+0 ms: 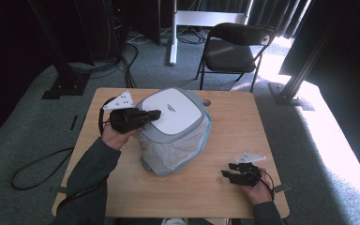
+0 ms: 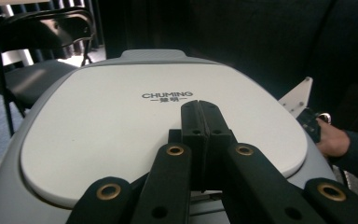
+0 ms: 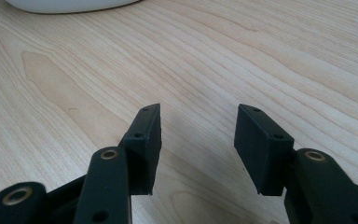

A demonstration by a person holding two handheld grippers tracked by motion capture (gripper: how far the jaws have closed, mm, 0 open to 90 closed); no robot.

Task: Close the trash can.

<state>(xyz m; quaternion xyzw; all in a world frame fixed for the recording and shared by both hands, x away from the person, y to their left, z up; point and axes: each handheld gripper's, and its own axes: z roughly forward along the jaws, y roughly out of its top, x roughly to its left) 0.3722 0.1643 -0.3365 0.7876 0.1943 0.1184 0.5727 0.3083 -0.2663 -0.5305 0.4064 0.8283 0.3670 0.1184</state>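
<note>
High view: a bin point(image 1: 173, 131) stands mid-table point(image 1: 225, 136), grey body, white flat lid point(image 1: 171, 110), plastic liner bag point(image 1: 187, 140) with a blue hem hanging out below the lid rim. The left gripper point(image 1: 153, 114) lies at the lid's left edge, tips on the lid top. The right gripper point(image 1: 226, 169) rests near the table's front right, well apart from the bin. A folding chair point(image 1: 234, 49) stands behind the table.

Left gripper view: jaws pressed together, nothing between them, tips lying on the white lid point(image 2: 121, 121) just below the printed logo point(image 2: 167, 97). The closed tips look set to push on the lid, not to grip it. The other hand point(image 2: 331, 140) shows far right.

Right gripper view: jaws about half open over bare wood point(image 3: 214, 60), holding nothing. The bin's white edge point(image 3: 65, 4) peeks in top left.

Handling, as a judgement: the bin is likely hollow plastic, light, stiff in the shell, and may tip or slide under an off-centre push. The lid is smooth and probably slippery, with no handle in sight. Best hold is the lid rim or the grey collar, with the second gripper bracing the body. The liner is thin and soft, tears easily, and is no place to pull.
</note>
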